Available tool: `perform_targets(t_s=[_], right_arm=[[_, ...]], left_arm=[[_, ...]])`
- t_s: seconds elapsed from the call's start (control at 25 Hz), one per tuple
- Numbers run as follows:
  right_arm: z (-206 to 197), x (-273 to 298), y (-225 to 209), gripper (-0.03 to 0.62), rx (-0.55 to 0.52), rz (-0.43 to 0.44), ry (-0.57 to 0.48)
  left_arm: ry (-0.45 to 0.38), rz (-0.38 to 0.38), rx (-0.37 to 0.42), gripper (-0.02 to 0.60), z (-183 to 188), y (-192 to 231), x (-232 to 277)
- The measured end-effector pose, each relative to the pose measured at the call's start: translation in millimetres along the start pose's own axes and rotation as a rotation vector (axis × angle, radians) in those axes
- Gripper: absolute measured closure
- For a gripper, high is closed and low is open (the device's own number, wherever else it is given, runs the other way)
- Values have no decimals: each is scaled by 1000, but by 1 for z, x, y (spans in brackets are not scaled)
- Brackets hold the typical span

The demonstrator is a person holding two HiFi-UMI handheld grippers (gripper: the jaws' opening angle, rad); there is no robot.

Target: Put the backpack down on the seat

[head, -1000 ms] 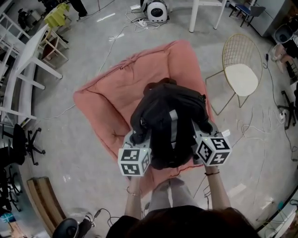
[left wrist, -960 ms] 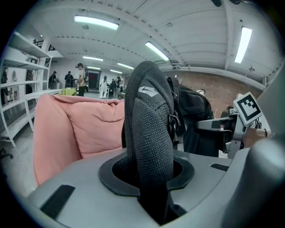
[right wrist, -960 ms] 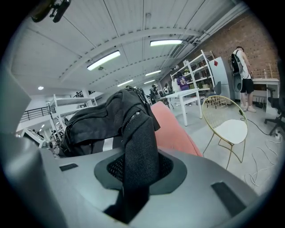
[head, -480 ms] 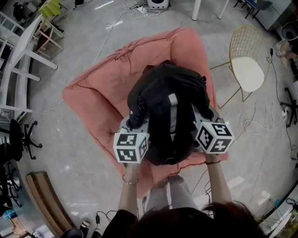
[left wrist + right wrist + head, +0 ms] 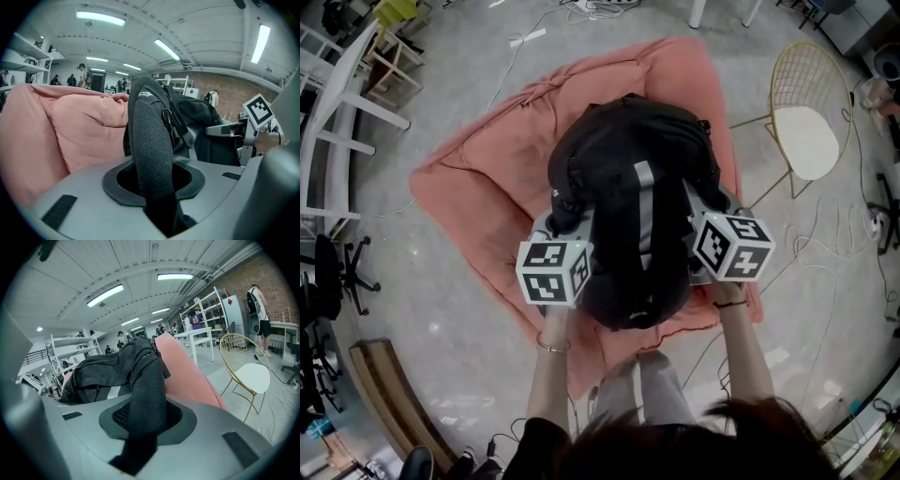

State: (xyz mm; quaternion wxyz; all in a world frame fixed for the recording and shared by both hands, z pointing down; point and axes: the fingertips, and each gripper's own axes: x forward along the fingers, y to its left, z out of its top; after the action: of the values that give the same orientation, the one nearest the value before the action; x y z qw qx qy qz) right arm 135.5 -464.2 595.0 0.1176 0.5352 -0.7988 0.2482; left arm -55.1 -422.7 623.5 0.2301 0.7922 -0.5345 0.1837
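Left gripper view shows the left gripper (image 5: 157, 197) with jaws clamped on 1 black mesh strap (image 5: 150, 136), the right gripper (image 5: 138, 437) likewise gripping the other strap (image 5: 147, 380), both carrying the backpack (image 5: 628, 197) over the pink seat (image 5: 478, 178).

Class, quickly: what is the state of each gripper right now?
Left gripper: closed on a backpack strap.
Right gripper: closed on the other backpack strap.

Backpack strap (image 5: 152, 154) in left claw (image 5: 157, 197)

No legible text anywhere.
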Motion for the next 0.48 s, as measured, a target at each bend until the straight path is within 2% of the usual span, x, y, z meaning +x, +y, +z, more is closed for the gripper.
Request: perform_targets(t_s=[0.48], right_arm=[[1, 39, -8, 472, 30, 27, 49]], left_arm=[[-17, 18, -5, 413, 2, 28, 26]])
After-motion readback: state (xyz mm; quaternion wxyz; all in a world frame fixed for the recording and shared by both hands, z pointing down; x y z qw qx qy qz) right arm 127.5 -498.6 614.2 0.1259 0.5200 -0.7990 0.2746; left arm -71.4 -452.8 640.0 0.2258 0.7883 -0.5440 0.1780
